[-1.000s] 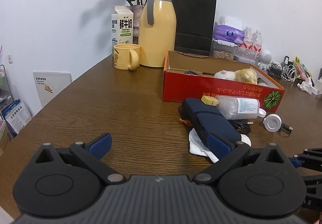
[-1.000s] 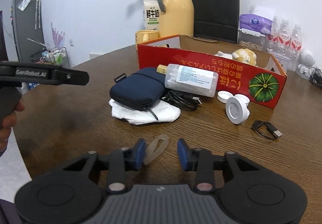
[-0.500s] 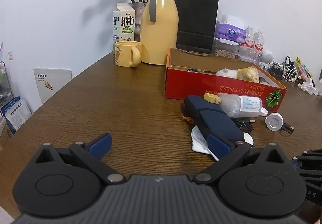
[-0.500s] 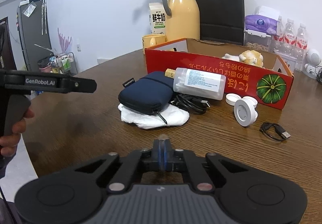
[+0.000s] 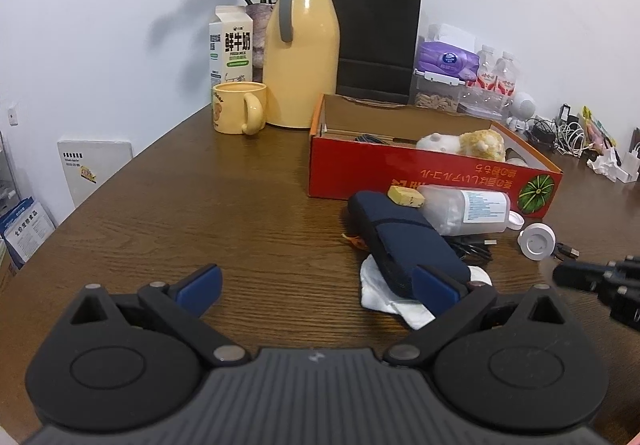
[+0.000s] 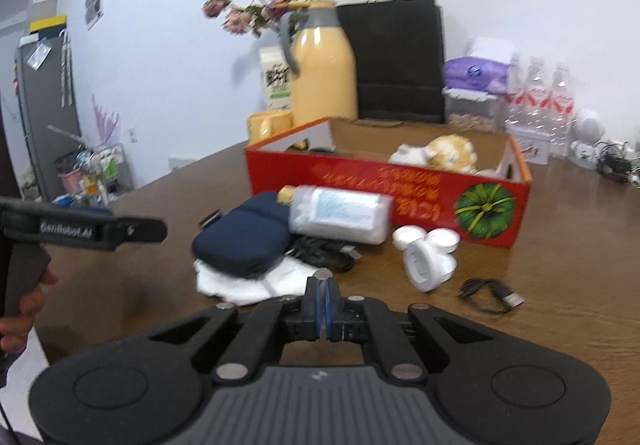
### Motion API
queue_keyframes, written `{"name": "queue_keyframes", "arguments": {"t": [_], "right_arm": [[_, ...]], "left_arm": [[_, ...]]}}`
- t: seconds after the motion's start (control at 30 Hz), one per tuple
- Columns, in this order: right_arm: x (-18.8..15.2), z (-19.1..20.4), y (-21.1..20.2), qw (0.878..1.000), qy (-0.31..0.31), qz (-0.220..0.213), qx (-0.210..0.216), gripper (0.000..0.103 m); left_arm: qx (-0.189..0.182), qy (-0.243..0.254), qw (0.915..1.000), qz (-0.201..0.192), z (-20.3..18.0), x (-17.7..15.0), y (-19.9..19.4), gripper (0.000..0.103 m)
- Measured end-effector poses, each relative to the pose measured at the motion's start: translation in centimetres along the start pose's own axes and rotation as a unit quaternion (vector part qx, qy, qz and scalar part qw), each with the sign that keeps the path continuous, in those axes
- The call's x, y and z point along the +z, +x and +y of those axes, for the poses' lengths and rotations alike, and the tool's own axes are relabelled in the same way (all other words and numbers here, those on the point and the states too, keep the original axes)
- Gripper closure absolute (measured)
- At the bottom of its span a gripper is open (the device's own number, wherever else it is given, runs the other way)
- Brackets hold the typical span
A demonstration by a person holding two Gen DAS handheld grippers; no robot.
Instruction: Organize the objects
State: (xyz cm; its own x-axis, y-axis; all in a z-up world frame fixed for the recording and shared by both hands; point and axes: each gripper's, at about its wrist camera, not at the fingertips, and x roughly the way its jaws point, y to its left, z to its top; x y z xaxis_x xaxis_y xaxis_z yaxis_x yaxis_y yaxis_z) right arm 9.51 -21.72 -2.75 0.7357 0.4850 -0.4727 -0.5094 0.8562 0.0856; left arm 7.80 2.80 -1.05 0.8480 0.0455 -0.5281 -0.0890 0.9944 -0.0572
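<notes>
- A refrigerator [image 6: 44,117] and a hand [image 6: 22,309] were shown only in the right wrist view.
- The right gripper [image 6: 322,299] was pressed together on a small translucent piece [image 6: 321,274].
- The left gripper [image 5: 316,283] was spread wide, nothing held.

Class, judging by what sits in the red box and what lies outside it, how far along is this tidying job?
Done: a plush toy and a dark cable already lie in the red box. In hand: the right gripper has its jaws shut on a small pale thing, barely visible at their tip. Left: the pouch, cloth, bottle, white puck, caps and loose cable remain on the table. The left gripper is open, empty.
</notes>
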Motion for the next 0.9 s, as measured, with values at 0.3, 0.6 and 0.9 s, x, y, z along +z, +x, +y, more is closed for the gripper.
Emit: {"name": "queue_keyframes", "arguments": {"t": [0.3, 0.6, 0.9], "right_arm": [[1.2, -2.6, -0.7, 0.999, 0.005, -0.034, -0.021, 0.101], [2.4, -3.9, 0.3, 0.999, 0.002, -0.051, -0.016, 0.101], [1.9, -5.0, 1.2, 0.998, 0.019, -0.053, -0.013, 0.101]], "left_arm": [[0.002, 0.011, 0.9999, 0.007, -2.2, 0.9, 1.1, 0.000], [0.006, 0.033, 0.9990, 0.028, -5.4, 2.0, 3.7, 0.000], [0.068, 0.062, 0.9949, 0.042, -8.8, 2.6, 7.7, 0.000]]}}
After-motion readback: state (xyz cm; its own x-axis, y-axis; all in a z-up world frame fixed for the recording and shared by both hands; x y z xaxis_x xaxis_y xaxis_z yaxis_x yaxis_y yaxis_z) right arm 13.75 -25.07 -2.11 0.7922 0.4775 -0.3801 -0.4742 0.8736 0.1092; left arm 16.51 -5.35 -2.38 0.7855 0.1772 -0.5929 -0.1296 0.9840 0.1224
